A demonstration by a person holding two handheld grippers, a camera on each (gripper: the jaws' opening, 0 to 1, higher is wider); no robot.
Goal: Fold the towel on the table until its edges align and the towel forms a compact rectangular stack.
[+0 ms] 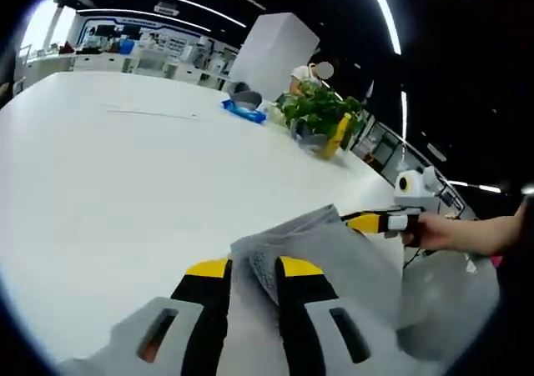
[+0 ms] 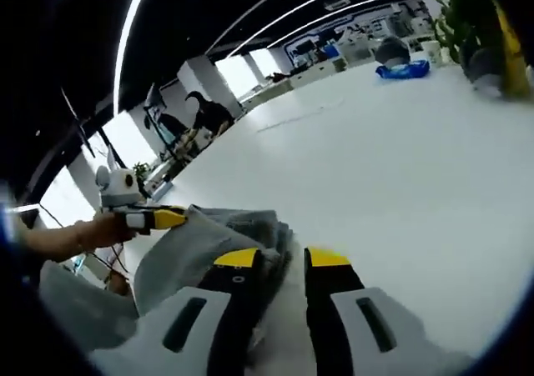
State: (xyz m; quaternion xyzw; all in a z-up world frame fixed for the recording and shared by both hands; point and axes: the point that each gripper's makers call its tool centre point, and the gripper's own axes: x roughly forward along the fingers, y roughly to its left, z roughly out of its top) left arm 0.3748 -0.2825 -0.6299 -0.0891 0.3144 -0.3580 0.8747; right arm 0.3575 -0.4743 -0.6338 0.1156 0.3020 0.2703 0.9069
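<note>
Both claws, left [image 1: 253, 280] & right [image 2: 284, 268], pinch grey towel [image 1: 350, 259]; bunched, part-folded.

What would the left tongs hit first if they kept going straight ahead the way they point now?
Past the grey towel pinched in the left tongs, bare white table lies ahead; the way looks free, though depth is unclear.

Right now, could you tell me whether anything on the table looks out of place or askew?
Nothing stands out. The grey towel is bunched between the left gripper and right gripper, mid-fold; the plant and blue item sit undisturbed farther away on the white table.
</note>
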